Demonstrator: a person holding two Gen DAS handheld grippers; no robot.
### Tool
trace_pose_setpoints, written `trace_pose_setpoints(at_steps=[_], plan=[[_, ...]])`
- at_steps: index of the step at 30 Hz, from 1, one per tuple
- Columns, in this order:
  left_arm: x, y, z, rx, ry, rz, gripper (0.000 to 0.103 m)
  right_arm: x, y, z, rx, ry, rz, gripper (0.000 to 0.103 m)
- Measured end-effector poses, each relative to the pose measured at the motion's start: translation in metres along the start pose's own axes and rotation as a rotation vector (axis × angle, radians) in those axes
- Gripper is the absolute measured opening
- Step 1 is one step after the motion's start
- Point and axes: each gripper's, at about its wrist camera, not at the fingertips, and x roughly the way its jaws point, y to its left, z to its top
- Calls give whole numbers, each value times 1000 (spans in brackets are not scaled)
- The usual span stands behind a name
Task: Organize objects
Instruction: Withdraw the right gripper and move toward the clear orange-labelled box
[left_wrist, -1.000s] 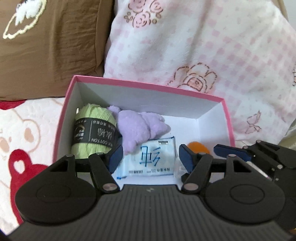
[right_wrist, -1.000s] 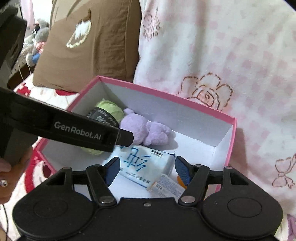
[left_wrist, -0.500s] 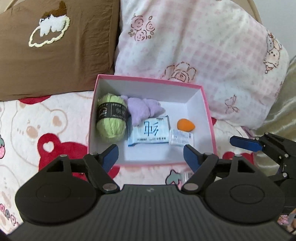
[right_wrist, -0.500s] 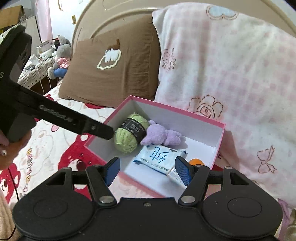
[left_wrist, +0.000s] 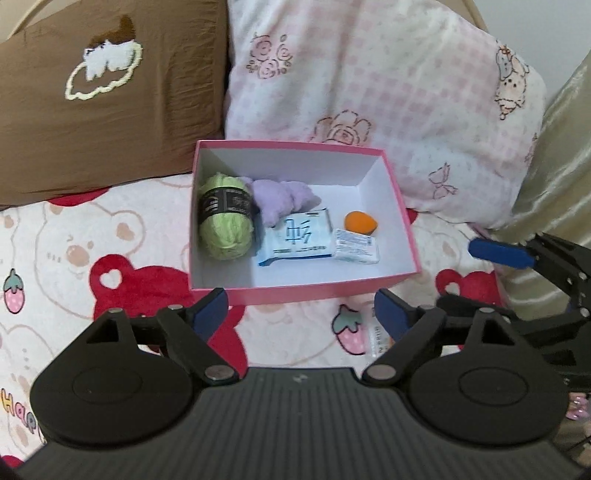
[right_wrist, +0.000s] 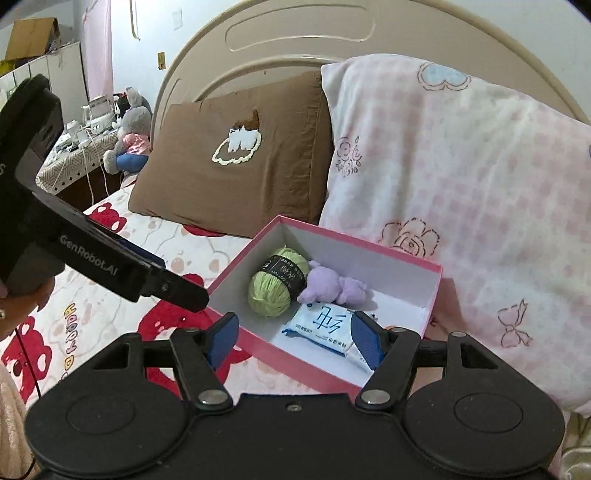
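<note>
A pink box with a white inside rests on the bed. In it lie a green yarn ball, a purple plush, a blue-white tissue pack, an orange sponge and a small white carton. My left gripper hovers in front of the box, above the bed. Its jaws are opening and nothing is between them. My right gripper hangs open and empty over the box's near right corner. One of its blue fingers shows right of the box.
A brown pillow and a pink-and-white pillow lean behind the box. Gold fabric lies at the right. A small packet lies on the bear-print cover. A hand holds the left gripper; a side table with plush toys stands far left.
Both grippers have pulled back and upward from inside the box, so the whole box now shows. The left jaws have spread wider. The contents have not moved.
</note>
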Motion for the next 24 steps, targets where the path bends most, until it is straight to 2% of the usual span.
trace_pose_setpoints(at_steps=[2, 4, 10, 13, 15, 24], plan=[[-1, 2, -4, 0, 2, -8, 86, -2, 1, -4, 5, 10, 16, 73], [-2, 3, -8, -7, 5, -27, 87, -5, 2, -8, 13, 8, 17, 80], [-10, -4, -23, 7, -8, -63, 89, -14, 8, -18, 10, 13, 20, 81], [-14, -11, -33, 22, -11, -83, 90, -20, 6, -23, 34, -1, 27, 94], [-16, -16, -38, 40, -13, -97, 90, -21, 5, -27, 43, -5, 35, 96], [-9, -31, -52, 51, -9, -161, 98, -30, 2, -56, 67, 27, 5, 96]])
